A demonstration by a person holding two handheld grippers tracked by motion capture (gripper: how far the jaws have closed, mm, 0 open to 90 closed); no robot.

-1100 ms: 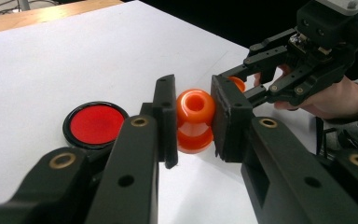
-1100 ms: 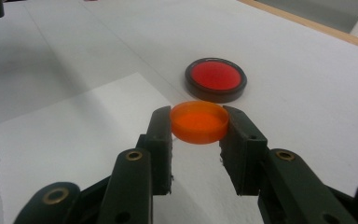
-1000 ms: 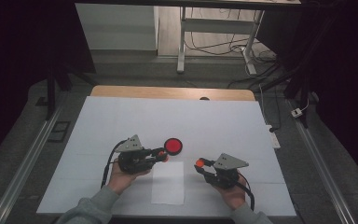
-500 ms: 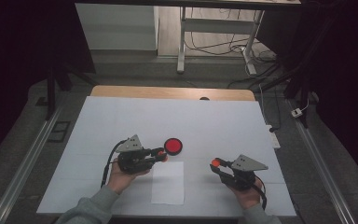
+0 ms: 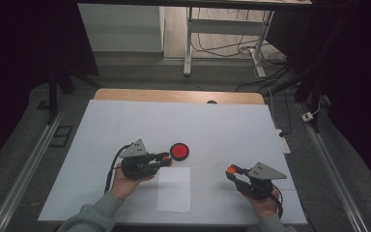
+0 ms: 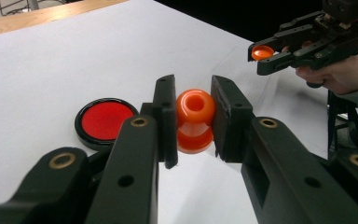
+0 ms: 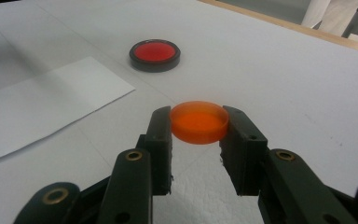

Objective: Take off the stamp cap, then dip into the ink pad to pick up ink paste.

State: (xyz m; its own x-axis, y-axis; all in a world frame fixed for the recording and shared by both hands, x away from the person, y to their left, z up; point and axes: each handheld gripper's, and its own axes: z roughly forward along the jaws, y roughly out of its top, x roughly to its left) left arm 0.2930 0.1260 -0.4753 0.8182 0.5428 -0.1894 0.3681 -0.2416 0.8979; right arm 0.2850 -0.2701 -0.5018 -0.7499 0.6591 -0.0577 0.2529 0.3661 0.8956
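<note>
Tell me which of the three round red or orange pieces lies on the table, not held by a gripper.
The red disc in a black rim; both orange pieces, the cap and the spool, are gripped.

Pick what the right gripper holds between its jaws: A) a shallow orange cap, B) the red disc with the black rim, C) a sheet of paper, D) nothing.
A: in the right gripper view the right gripper has both jaws pressed on a shallow orange cap.
</note>
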